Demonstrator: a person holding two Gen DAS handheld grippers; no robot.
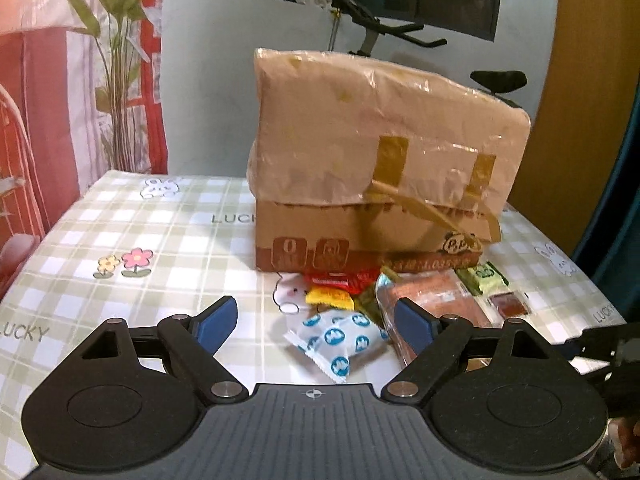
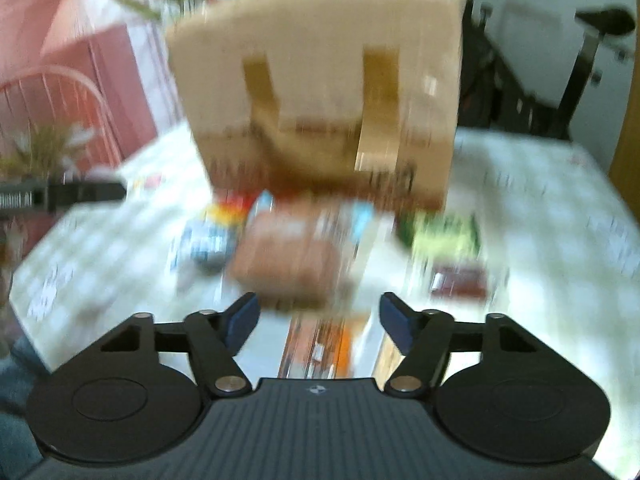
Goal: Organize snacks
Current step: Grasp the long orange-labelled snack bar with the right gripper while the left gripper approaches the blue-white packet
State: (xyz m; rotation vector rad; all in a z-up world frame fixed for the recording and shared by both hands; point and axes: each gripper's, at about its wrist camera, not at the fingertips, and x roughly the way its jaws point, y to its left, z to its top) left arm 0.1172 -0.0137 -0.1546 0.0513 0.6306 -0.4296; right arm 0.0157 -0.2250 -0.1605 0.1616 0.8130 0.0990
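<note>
Snacks (image 1: pixel 360 304) lie unsorted before cardboard box (image 1: pixel 376 168) on bench (image 1: pixel 160 232); left claw (image 1: pixel 316 322) wide, right claw (image 2: pixel 318 318) half-open, both empty.

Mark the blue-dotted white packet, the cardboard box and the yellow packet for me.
Blue-dotted white packet (image 1: pixel 338 338): left wrist view, centre of the wrapper.
Cardboard box (image 1: pixel 304 220): left wrist view, bare front wall below the plastic-wrapped flap.
Yellow packet (image 1: pixel 330 295): left wrist view, middle of its visible face.

My matt black plastic left gripper (image 1: pixel 316 322) has smooth blue pads. Ahead, a brown cardboard box (image 1: pixel 372 236) wears crinkled glossy plastic film. Shiny foil snack packets (image 1: pixel 340 340) lie on a smooth checked vinyl tablecloth (image 1: pixel 132 220).
</note>
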